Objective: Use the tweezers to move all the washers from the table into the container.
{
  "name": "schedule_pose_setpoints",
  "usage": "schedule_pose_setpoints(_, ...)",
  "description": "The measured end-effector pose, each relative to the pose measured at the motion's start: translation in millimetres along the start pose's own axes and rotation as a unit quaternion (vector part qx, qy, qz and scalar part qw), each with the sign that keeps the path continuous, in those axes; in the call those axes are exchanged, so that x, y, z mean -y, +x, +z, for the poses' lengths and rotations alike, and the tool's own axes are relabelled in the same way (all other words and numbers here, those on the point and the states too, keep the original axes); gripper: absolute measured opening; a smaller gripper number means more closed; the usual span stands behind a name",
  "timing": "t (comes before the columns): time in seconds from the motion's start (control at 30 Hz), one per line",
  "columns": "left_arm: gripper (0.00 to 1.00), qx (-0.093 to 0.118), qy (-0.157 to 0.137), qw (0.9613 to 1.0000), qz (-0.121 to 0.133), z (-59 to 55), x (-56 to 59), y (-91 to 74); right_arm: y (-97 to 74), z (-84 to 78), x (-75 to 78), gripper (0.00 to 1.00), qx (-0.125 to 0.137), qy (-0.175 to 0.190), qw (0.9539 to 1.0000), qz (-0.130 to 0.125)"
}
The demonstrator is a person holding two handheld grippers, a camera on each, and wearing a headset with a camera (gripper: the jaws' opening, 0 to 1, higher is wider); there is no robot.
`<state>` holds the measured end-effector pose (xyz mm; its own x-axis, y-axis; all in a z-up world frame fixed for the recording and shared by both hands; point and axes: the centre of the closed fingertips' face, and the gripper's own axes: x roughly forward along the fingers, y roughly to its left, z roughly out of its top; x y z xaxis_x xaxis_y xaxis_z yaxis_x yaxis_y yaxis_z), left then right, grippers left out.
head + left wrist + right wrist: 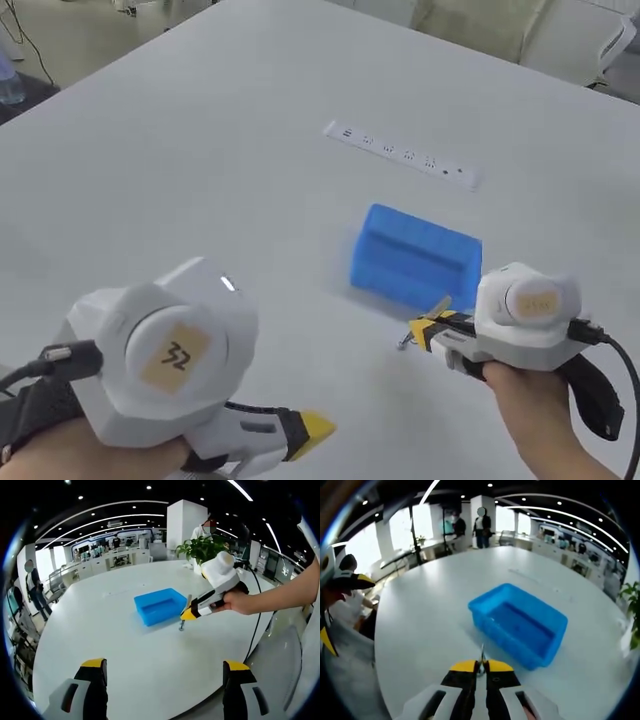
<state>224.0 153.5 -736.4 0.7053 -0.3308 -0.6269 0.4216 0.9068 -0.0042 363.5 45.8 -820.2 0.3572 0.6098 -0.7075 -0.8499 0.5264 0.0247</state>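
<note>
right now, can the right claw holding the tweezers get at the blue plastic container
Likely yes: the right claw, shut on thin metal tweezers, sits just beside the blue plastic container with nothing between.

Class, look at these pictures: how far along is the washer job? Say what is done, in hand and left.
Done: the right claw is shut on the tweezers. In hand: they point down at the table beside the container. Left: the container's floor looks bare blue, and any washers are too small to tell, so the moving seems all ahead. The left claw hangs open.
</note>
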Motion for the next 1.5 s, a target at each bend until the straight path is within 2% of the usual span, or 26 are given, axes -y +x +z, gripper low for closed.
schedule_pose_setpoints(0.43, 0.98, 0.001, 0.015, 0.9999, 0.007, 4.5, -1.3, -4.6, -2.5, -0.1, -1.2, 0.02, -0.011, 0.004, 0.9999, 0.000)
schedule_pose_setpoints(0.67, 0.98, 0.006, 0.023, 0.9997, 0.009, 8.8, -1.3, -5.4, -12.9, 11.7, -0.3, 0.02, 0.003, 0.018, 0.9998, 0.005)
schedule_pose_setpoints(0.87, 0.98, 0.001, 0.031, 0.9995, 0.004, 8.3, 3.4, -4.5, -24.5, 20.8, -1.1, 0.02, 0.013, 0.019, 0.9997, 0.003)
schedule_pose_setpoints(1.0, 0.98, 0.007, 0.032, 0.9995, 0.001, 11.8, 7.0, -6.6, -30.8, 25.2, 2.6, 0.02, 0.021, 0.024, 0.9995, 0.000)
schedule_pose_setpoints(1.3, 0.98, 0.010, 0.035, 0.9993, 0.007, 12.6, 6.4, -10.3, -41.6, 37.9, 8.0, 0.02, 0.037, 0.020, 0.9991, -0.003)
schedule_pose_setpoints(1.5, 0.98, 0.012, 0.036, 0.9992, 0.011, 13.1, 5.9, -11.5, -46.7, 50.3, 3.5, 0.02, 0.049, 0.010, 0.9987, -0.002)
